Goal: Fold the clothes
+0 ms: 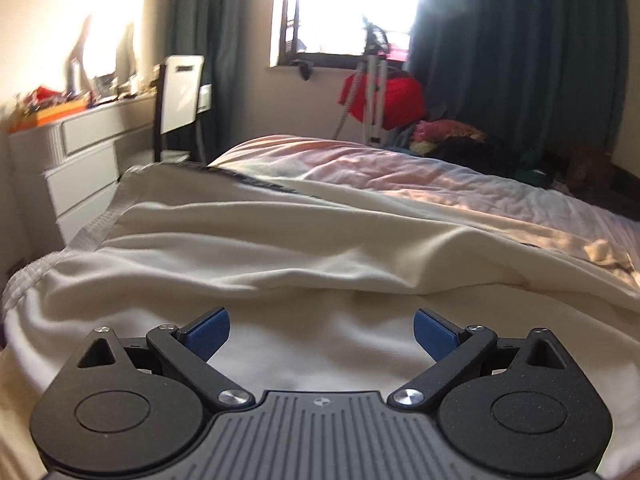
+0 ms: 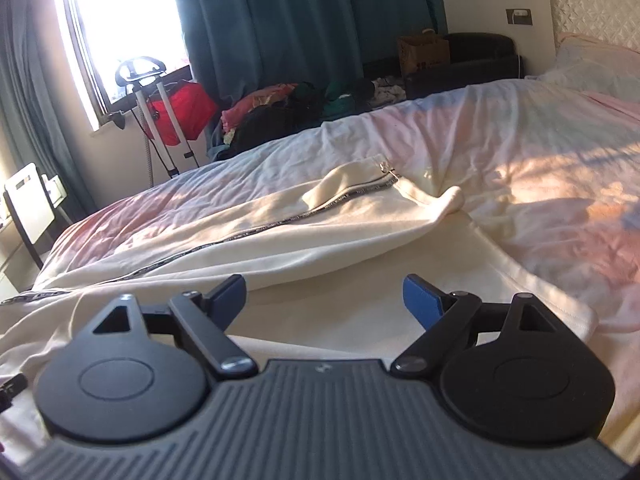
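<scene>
With both the left gripper (image 1: 322, 330) and right gripper (image 2: 323, 298) spread wide and empty over the cream zip-front jacket (image 2: 280, 236) on the pastel bedsheet (image 2: 500, 160), a shallow pinch may grab one layer, skewing the fold.

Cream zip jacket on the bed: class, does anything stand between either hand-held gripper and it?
Nothing visible does. The left hand-held gripper and right hand-held gripper are both open directly over the cream zip jacket, which lies on the bed.
</scene>
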Motion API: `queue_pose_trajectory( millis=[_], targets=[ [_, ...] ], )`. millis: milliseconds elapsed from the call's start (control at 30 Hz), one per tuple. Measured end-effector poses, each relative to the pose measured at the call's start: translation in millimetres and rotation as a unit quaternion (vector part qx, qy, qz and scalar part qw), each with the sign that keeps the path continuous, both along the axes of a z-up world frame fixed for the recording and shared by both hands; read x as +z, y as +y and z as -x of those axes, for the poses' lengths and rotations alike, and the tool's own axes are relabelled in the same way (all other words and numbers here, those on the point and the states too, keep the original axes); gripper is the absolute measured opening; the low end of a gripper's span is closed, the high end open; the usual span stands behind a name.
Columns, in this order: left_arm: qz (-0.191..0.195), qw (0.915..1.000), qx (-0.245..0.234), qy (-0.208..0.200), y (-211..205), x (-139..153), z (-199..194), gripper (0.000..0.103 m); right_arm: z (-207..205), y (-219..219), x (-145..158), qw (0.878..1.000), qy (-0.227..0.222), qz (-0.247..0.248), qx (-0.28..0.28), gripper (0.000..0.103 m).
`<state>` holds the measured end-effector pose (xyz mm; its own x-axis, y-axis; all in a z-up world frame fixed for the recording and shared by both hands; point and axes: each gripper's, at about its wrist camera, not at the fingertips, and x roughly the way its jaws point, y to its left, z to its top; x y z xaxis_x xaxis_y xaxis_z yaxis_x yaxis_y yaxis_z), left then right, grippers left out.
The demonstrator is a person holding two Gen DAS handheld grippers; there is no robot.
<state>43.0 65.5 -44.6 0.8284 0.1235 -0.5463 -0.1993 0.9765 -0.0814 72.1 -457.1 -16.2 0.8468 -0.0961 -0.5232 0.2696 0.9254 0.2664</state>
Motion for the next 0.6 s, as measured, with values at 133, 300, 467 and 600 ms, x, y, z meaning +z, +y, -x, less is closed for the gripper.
queue_pose_trajectory(
  millis=[133, 300, 467, 600],
  targets=[
    [0.087, 0.9889, 0.119, -0.014, 70, 19, 22, 0.100, 3, -7, -2, 1.000, 0.000, -0.014, -0.010, 0.087],
    [0.203, 0.9460, 0.252, -0.015, 170, 32, 50, 0.100, 11, -17, -4, 0.999, -0.009, -0.030, -0.032, 0.087],
    [0.276, 0.9101, 0.309, 0.006, 244, 16, 64, 0.100, 23, -49, -9, 0.991, -0.022, -0.069, -0.116, 0.087],
    [0.331, 0.8937, 0.302, 0.012, 268, -9, 68, 0.099, 42, -85, -23, 0.974, -0.024, -0.129, -0.187, 0.087]
  ],
)
